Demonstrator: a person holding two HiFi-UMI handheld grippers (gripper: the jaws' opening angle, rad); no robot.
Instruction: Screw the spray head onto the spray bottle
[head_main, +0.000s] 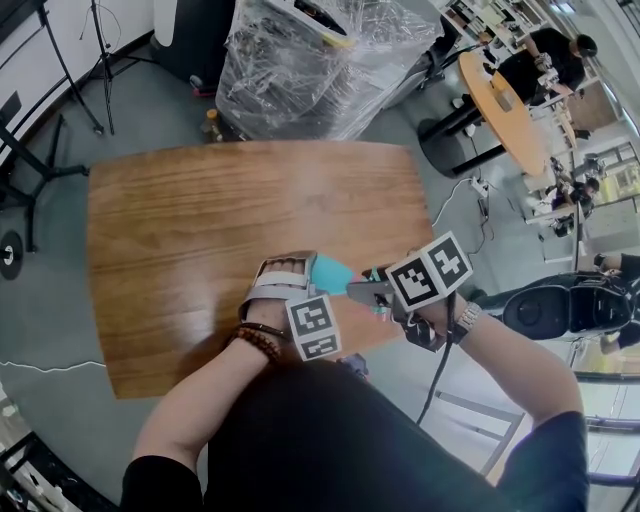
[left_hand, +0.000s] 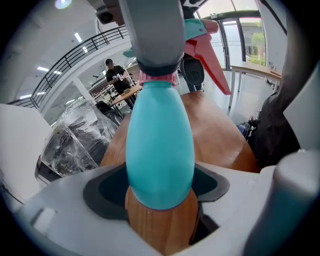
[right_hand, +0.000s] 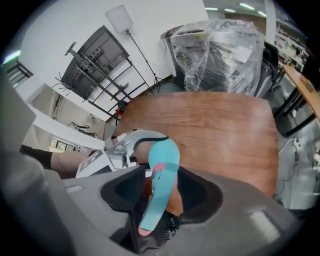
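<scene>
My left gripper (head_main: 300, 275) (left_hand: 160, 194) is shut on the teal spray bottle (head_main: 331, 272) (left_hand: 160, 145), holding it tilted over the near edge of the wooden table (head_main: 200, 220). The spray head (head_main: 377, 274) (left_hand: 205, 45) (right_hand: 159, 200), teal with a pink trigger and a pink collar, sits on the bottle's neck. My right gripper (head_main: 372, 292) (right_hand: 161, 196) straddles the spray head with its jaws open and a gap showing beside the pads. One of its grey fingers (left_hand: 150, 30) covers the collar in the left gripper view. In the right gripper view, the bottle (right_hand: 166, 152) and the left gripper (right_hand: 127, 145) lie just beyond.
The tabletop (right_hand: 215, 125) stretches away bare beyond the grippers. A plastic-wrapped stack (head_main: 310, 60) stands behind the table, light stands (head_main: 100, 60) at the far left, and a round table (head_main: 505, 110) with people at the far right. A scooter (head_main: 560, 305) is parked on the right.
</scene>
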